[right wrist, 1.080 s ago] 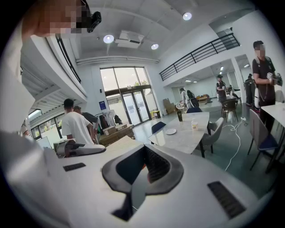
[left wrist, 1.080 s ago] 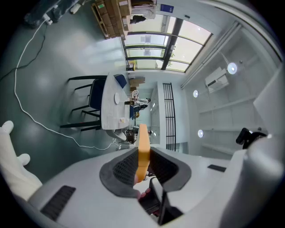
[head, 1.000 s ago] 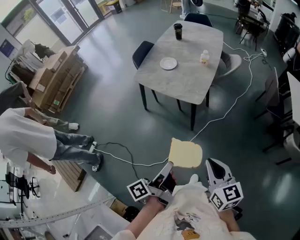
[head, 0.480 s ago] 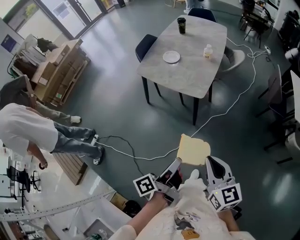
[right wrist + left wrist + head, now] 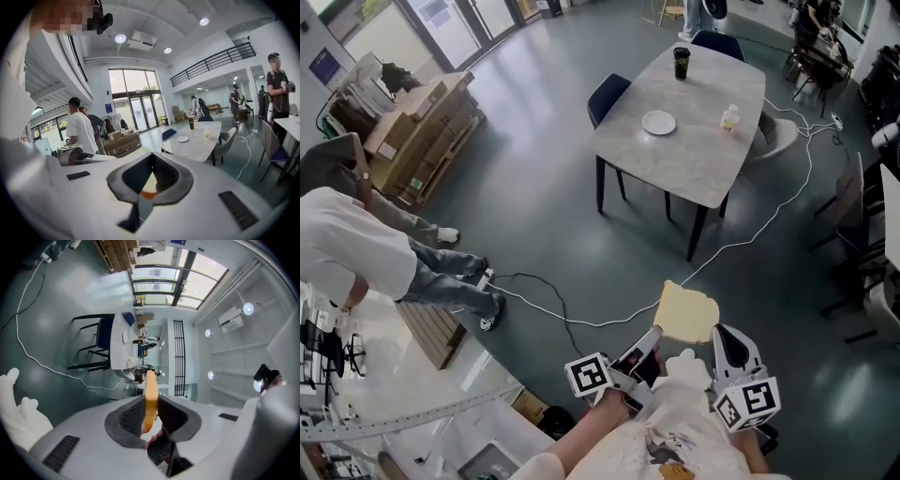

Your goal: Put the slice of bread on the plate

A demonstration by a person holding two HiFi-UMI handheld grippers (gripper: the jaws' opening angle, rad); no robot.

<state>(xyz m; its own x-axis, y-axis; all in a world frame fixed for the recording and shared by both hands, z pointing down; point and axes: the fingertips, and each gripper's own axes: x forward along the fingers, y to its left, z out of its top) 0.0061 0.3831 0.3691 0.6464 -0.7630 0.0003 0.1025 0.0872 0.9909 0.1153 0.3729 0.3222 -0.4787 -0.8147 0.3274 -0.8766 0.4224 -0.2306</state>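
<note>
A pale yellow slice of bread (image 5: 686, 315) is held up over the floor, with my left gripper (image 5: 654, 336) shut on its near edge. In the left gripper view the slice of bread (image 5: 151, 392) stands edge-on between the dark pads of the left gripper (image 5: 150, 401). My right gripper (image 5: 727, 343) is beside it at the right, shut with nothing in it; its tips meet in the right gripper (image 5: 152, 154) view. The white plate (image 5: 659, 122) lies far ahead on the grey table (image 5: 698, 159), also seen as the plate (image 5: 182, 139).
A dark cup (image 5: 681, 62) and a small bottle (image 5: 729, 118) stand on the table, with chairs (image 5: 609, 94) around it. A white cable (image 5: 581, 321) runs across the floor. A person in a white shirt (image 5: 347, 258) and stacked cardboard boxes (image 5: 417, 127) are at the left.
The table and plate have shifted right in the head view. Both grippers have drifted slightly right with the slice still gripped, now tilted a little differently.
</note>
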